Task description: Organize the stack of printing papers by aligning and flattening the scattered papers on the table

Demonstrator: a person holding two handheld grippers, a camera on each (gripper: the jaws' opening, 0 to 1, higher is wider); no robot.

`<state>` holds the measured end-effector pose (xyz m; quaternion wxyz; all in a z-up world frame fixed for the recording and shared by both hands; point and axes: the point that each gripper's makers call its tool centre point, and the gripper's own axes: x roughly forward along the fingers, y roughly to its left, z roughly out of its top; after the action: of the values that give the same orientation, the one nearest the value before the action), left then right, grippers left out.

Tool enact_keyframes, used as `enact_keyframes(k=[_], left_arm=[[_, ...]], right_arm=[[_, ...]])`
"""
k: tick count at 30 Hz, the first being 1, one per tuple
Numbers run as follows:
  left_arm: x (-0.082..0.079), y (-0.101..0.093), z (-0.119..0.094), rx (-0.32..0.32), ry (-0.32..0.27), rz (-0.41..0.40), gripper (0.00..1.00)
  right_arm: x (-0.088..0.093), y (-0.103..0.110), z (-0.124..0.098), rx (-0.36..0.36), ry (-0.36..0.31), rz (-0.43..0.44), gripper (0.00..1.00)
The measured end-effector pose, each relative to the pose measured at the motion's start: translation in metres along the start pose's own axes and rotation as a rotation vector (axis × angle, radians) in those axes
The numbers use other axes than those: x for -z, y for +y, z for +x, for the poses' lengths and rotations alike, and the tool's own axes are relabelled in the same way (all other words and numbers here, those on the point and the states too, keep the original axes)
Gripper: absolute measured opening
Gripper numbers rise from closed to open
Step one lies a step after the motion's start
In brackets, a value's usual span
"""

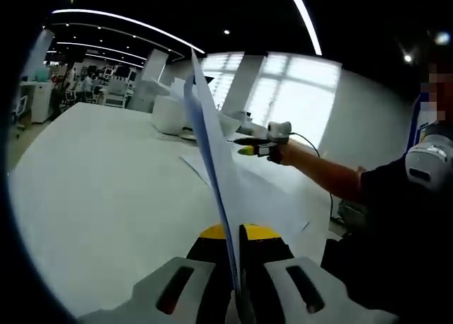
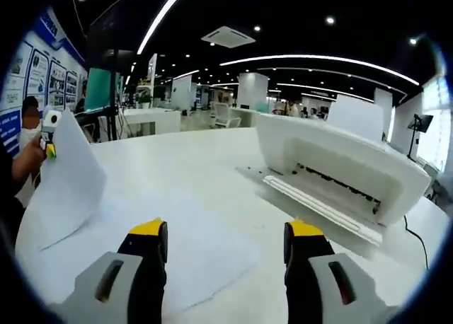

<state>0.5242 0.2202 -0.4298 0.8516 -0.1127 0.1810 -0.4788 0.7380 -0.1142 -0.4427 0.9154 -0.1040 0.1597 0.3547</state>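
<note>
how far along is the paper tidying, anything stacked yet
Early stage, with no squared stack visible yet. In hand: the left tongs are shut on a sheet of paper, held on edge above the table. Left to do: the loose sheets lie spread flat in front of the open right tongs, beside the printer, not aligned.

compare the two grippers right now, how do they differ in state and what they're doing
The left gripper has its jaws shut on a sheet of paper, lifted edge-on above the table; the right gripper has its jaws wide apart and holds nothing. The left one points toward the windows, while the right one faces a white printer, above loose sheets lying flat. Both have yellow-tipped jaws.
</note>
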Motion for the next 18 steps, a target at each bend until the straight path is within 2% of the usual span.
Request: enact_keyframes(k=[18], left_arm=[[0.006, 0.002, 0.001, -0.001, 0.002, -0.019, 0.07]], right_arm=[[0.024, 0.000, 0.022, 0.020, 0.030, 0.018, 0.63]])
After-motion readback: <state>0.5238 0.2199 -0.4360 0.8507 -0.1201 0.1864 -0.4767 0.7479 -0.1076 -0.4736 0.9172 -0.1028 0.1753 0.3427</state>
